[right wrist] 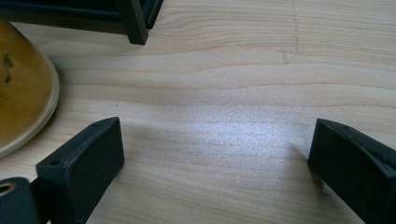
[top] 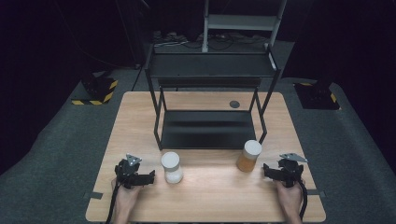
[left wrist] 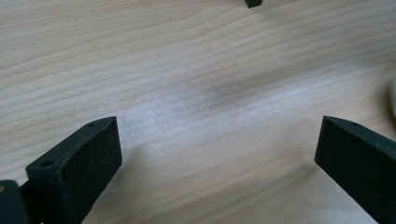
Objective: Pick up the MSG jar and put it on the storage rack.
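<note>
Both grippers rest low over the near part of the wooden table, and neither holds anything; the left gripper has its jaws spread wide, with bare wood between them in the left gripper view; the right gripper likewise stands with its jaws well apart over bare wood in the right gripper view.

The work at hand seems to concern 2 jars; the white jar stands upright just beside the left gripper, off its tips on the inner side, near but not touching as far as I can tell; the amber jar stands upright just ahead of the right gripper and to its inner side, and its rounded yellow-brown base shows in the right gripper view just beyond the left-hand jaw, outside the gap.

Beyond both grippers, further up the table, stands the black 2-tier rack; both of its shelves look bare.

By my judgement little or nothing is done yet; if the jars are meant for the rack, neither has been gripped or lifted, and both shelves are unfilled; what is left is the whole of it: bring each open gripper around its jar, close, lift, and set it down.
</note>
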{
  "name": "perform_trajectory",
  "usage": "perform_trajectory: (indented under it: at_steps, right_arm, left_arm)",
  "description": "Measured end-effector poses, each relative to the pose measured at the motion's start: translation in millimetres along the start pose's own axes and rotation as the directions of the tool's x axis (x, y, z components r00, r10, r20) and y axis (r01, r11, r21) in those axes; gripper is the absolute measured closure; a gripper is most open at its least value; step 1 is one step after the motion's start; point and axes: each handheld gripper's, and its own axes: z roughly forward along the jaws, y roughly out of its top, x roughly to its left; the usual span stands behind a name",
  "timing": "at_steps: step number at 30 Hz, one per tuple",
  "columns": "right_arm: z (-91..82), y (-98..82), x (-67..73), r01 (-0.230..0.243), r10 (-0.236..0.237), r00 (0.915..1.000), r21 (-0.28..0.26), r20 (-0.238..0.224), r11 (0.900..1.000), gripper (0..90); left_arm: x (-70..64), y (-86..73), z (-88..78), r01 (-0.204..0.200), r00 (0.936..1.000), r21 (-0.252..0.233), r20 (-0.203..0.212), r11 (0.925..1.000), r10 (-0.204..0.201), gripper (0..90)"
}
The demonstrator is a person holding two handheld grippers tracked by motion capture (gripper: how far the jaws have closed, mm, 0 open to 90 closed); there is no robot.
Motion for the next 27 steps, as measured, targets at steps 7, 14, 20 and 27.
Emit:
perform_trajectory:
  at_steps: [7, 14, 20, 27]
  right_arm:
    - [0.0, 0.0, 0.0, 0.0, 0.0, 1.0, 0.0, 0.0, 1.0, 2.9]
    - [0.0, 0.0, 0.0, 0.0, 0.0, 1.0, 0.0, 0.0, 1.0, 2.9]
    - [0.0, 0.0, 0.0, 0.0, 0.0, 1.0, 0.0, 0.0, 1.0, 2.9]
    - [0.0, 0.0, 0.0, 0.0, 0.0, 1.0, 0.0, 0.0, 1.0, 2.9]
  left_arm:
    - [16.9, 4.8, -18.9, 0.001, 0.9954, 0.023, 0.095, 0.9997, -0.003, 0.7]
    - [16.8, 11.6, -31.8, -0.077, 0.9823, 0.036, 0.174, 0.9964, 0.07, 0.7]
    - [8.7, 21.4, -36.4, -0.142, 0.9659, 0.05, 0.225, 0.9886, 0.128, 3.2]
    - [-3.3, 34.6, -40.4, -0.203, 0.9488, 0.036, 0.255, 0.9786, 0.187, 3.6]
